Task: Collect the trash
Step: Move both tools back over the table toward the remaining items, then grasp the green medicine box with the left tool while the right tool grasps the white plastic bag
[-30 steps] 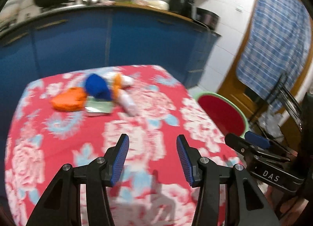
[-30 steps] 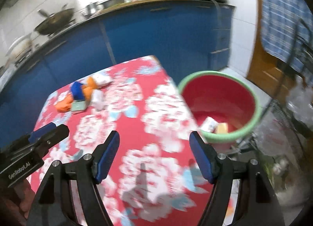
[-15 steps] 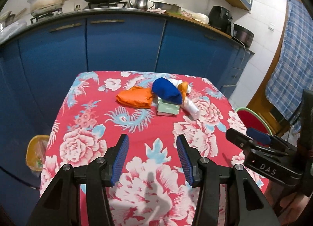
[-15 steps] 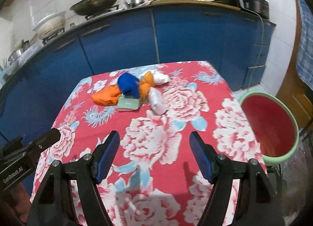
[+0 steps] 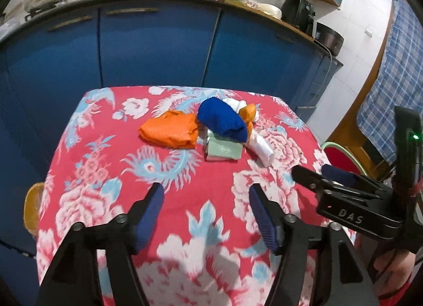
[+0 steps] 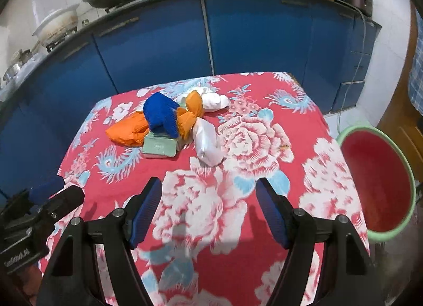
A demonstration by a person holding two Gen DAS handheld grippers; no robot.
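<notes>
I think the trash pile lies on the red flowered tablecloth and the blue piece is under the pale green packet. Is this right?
Not quite. In the right wrist view the blue piece lies on top of the pale green packet, not under it. The pile does lie on the red flowered tablecloth.

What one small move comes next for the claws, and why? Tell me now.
Probably ease the right claw forward toward the white plastic packet: both claws are open and empty, the left claw having just widened, and that packet lies nearest, beside the red bucket.
</notes>
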